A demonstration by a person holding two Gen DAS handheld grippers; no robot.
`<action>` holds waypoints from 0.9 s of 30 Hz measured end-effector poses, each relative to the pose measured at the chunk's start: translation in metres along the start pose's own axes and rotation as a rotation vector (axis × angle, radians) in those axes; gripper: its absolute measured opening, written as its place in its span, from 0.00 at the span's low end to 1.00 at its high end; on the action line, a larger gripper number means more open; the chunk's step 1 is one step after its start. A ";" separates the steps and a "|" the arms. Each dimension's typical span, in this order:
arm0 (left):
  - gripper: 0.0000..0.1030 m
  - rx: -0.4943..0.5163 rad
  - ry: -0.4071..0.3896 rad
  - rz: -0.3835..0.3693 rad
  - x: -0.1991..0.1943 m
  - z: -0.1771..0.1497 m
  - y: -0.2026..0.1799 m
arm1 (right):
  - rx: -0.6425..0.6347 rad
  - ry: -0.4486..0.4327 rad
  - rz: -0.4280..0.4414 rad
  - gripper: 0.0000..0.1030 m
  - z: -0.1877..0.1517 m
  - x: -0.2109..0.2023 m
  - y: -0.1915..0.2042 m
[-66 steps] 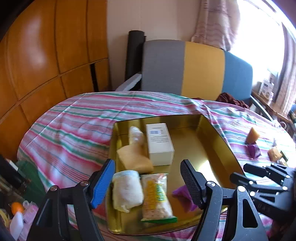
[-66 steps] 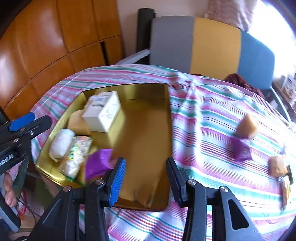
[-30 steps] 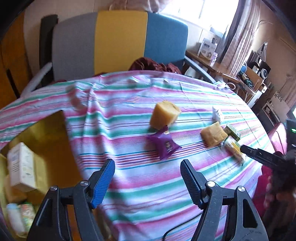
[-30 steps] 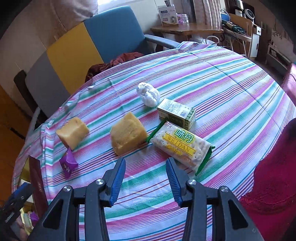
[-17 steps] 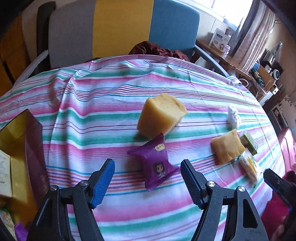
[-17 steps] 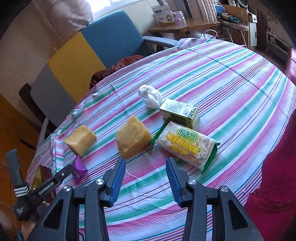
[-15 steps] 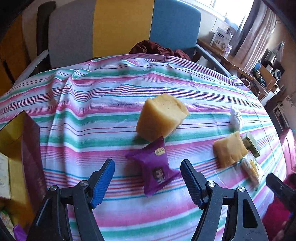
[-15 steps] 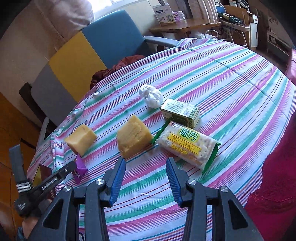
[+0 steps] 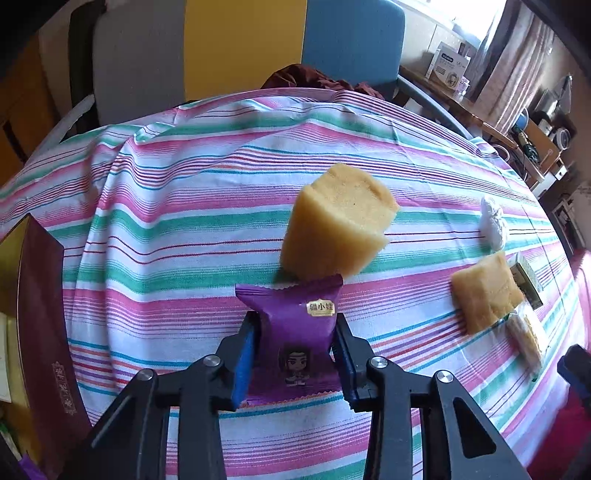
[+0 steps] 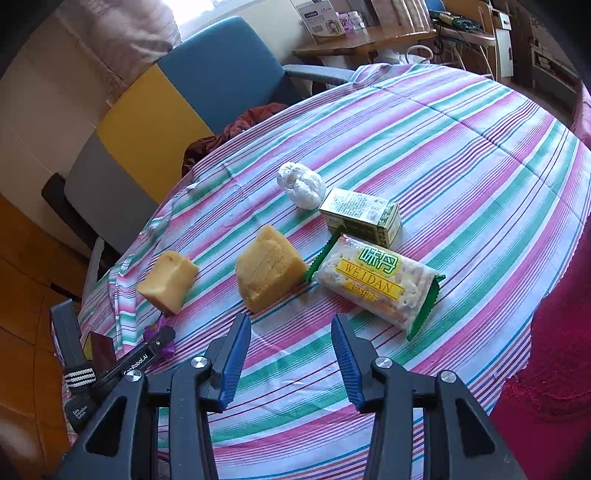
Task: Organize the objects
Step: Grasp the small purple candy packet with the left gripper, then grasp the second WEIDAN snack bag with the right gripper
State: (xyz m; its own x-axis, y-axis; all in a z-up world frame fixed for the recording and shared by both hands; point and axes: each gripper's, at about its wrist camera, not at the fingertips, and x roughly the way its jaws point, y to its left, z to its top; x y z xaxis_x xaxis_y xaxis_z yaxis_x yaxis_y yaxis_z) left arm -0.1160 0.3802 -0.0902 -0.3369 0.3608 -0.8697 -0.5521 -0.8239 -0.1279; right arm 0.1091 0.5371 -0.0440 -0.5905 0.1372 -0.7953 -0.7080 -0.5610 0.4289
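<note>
My left gripper (image 9: 295, 332) is shut on a purple snack packet (image 9: 295, 325) that lies on the striped tablecloth (image 9: 184, 221); it also shows small at the left in the right wrist view (image 10: 157, 334). A yellow cake block (image 9: 336, 229) sits just beyond the packet. My right gripper (image 10: 290, 336) is open and empty, just short of a second cake block (image 10: 267, 267). Beside that block lie a WEIDAN cracker pack (image 10: 376, 280), a green carton (image 10: 362, 216) and a white wrapped ball (image 10: 301, 184).
The gold box's maroon wall (image 9: 44, 332) stands at the left table edge. A grey, yellow and blue chair (image 9: 240, 48) stands behind the table. A red cloth (image 10: 554, 350) lies at the right. A desk with clutter (image 10: 369, 33) stands beyond.
My left gripper has moved forward over the purple packet and closed on it. My right gripper has stayed open and barely moved.
</note>
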 end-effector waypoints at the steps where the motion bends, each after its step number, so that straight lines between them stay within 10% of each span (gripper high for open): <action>1: 0.38 0.003 -0.003 -0.004 -0.001 -0.002 0.001 | -0.003 0.010 0.000 0.44 0.001 0.000 0.000; 9: 0.38 0.026 -0.012 -0.004 0.000 -0.004 0.000 | -0.098 0.031 -0.128 0.44 0.028 -0.008 -0.017; 20: 0.38 0.021 -0.008 -0.007 0.001 -0.003 0.000 | -0.534 0.293 -0.301 0.59 0.043 0.054 0.002; 27: 0.38 0.021 -0.009 -0.009 0.001 -0.003 0.000 | -0.590 0.407 -0.365 0.60 0.045 0.092 -0.002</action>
State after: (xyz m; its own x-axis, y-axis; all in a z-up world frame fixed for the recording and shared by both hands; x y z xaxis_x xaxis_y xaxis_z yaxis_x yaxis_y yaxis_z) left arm -0.1140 0.3788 -0.0925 -0.3386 0.3721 -0.8643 -0.5706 -0.8115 -0.1258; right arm 0.0389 0.5880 -0.0985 -0.0933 0.1503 -0.9842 -0.4408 -0.8926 -0.0945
